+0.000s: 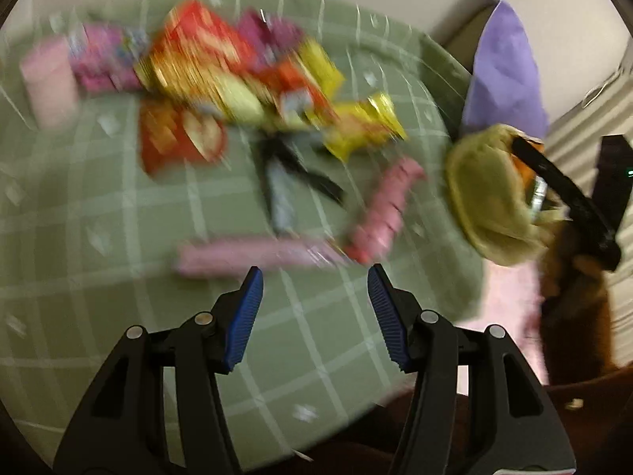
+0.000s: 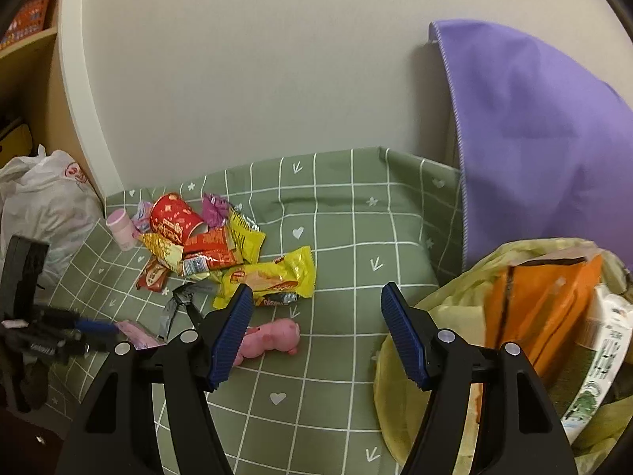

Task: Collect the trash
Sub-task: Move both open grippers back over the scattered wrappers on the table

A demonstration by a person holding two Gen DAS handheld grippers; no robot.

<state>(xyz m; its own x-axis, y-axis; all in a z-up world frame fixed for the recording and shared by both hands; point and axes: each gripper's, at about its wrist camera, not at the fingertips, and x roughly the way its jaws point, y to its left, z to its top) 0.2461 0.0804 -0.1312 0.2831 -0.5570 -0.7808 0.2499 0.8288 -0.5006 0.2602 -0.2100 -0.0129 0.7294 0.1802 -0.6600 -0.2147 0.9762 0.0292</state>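
Green checked cloth [image 2: 336, 213] against a plain wall, trash pile is the landmark: red cup [image 2: 174, 217], yellow wrappers [image 2: 273, 275] heaped together. Pink wrapper [image 2: 273, 338] lies near side of the pile, black-grey scrap [image 2: 178, 304] beside it. Yellow-green bag [image 2: 443, 316], already holding an orange packet [image 2: 542, 308], sits well right of the pile. Left gripper [image 1: 314, 308] and right gripper [image 2: 316, 332] both spread, nothing between them. Looks like approach for a pick; next needs closing on one wrapper, likely a pink one.
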